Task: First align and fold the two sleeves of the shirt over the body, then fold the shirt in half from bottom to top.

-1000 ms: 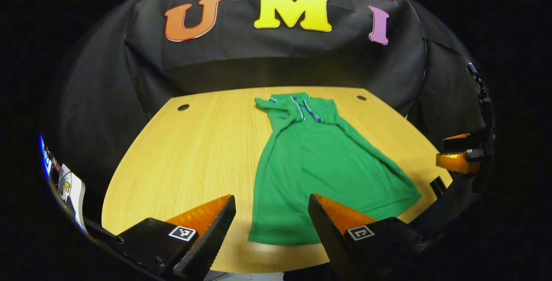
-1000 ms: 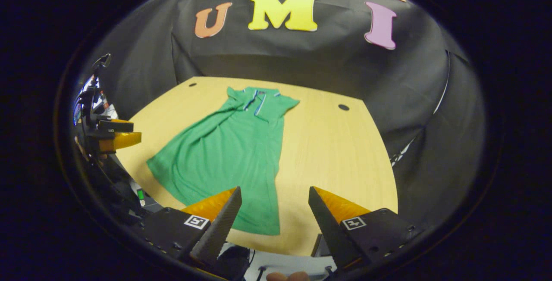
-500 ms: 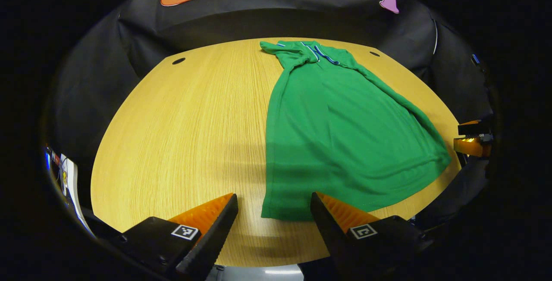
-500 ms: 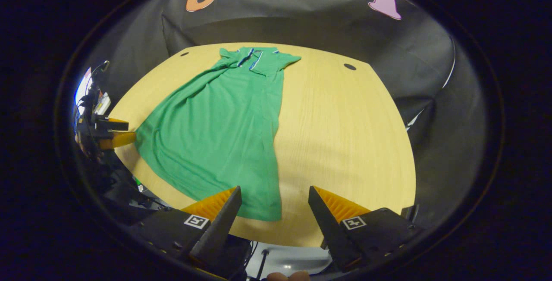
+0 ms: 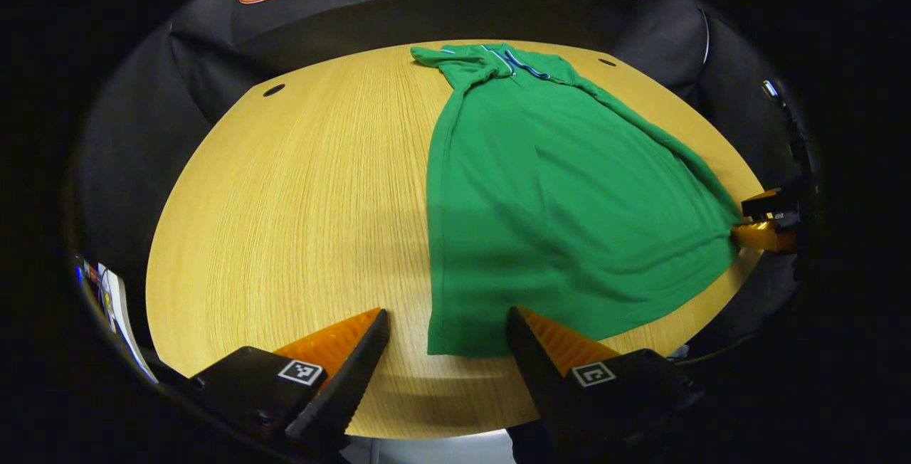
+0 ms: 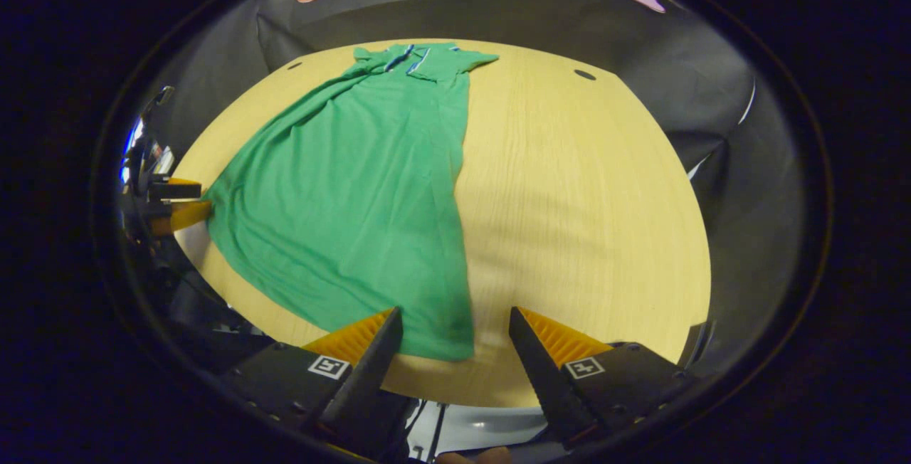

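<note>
The soft, limp shirt (image 5: 562,193) was spread on the table (image 5: 285,222); both hem corners at its near edge were best pinched by the wide-open left gripper (image 5: 448,329) and right gripper (image 6: 455,329).

Even overhead light keeps the surface (image 5: 299,186) bright and sharp at its middle; soft shadows band its near edge, and fisheye distortion bows its rim.

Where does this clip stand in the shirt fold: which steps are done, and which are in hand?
Done: the green shirt lies narrow on the table, sleeves apparently folded in, collar far. In hand: left gripper and right gripper each sit at a bottom hem corner, jaws open, nothing gripped. Left: grasp the hem and fold it up to the collar.
</note>
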### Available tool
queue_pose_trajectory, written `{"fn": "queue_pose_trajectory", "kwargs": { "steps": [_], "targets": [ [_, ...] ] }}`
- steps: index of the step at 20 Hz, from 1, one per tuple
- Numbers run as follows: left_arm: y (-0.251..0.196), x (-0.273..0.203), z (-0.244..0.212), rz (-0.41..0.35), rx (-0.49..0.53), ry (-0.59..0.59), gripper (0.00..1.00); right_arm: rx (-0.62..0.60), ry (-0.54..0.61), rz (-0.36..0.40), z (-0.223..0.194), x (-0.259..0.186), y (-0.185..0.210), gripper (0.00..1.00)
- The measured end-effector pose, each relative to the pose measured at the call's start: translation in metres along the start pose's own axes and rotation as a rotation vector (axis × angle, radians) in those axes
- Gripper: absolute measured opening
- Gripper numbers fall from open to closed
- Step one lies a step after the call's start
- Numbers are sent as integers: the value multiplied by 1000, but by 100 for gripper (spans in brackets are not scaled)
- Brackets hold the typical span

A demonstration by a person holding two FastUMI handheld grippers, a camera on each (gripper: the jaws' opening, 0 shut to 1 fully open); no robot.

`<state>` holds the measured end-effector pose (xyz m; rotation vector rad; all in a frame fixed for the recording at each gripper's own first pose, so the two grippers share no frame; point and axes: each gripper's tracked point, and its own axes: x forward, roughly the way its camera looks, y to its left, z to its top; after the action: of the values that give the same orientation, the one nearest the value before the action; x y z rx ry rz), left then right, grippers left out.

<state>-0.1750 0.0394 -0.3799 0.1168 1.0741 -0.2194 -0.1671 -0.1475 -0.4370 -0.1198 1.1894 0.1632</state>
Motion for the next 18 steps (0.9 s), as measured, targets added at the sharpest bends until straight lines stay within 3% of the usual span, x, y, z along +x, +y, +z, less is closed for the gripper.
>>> {"fn": "queue_pose_trajectory", "kwargs": {
  "steps": [4, 6, 7, 9, 10, 11, 12, 13, 15, 18],
  "targets": [
    [-7, -2, -3, 4, -66, 21, 100, 58, 30, 23, -5, 1, 0, 90],
    [-13, -2, -3, -11, -52, 32, 95, 63, 38, 28, -6, 1, 3, 79],
    [-16, -3, -4, -16, -45, 39, 84, 65, 37, 36, -6, 1, 6, 66],
    [-21, -3, -6, -26, -43, 61, 71, 61, 45, 59, -6, 0, 14, 41],
    [-25, -4, -6, -34, -39, 70, 64, 62, 51, 76, -7, 0, 19, 38],
    [-30, -3, -6, -50, -30, 77, 48, 59, 52, 70, -6, -1, 20, 13],
    [-35, -5, -7, -68, -26, 82, 39, 55, 56, 68, -6, -1, 19, 7],
    [-36, -6, -7, -76, -28, 89, 17, 63, 50, 76, -2, -2, 20, 7],
    [-37, -8, -8, -110, -56, 103, 9, 69, 58, 76, -4, -2, 21, 0],
    [-47, -15, -12, -193, -116, 134, 7, 81, 57, 77, -5, -4, 21, 2]
  ]
}}
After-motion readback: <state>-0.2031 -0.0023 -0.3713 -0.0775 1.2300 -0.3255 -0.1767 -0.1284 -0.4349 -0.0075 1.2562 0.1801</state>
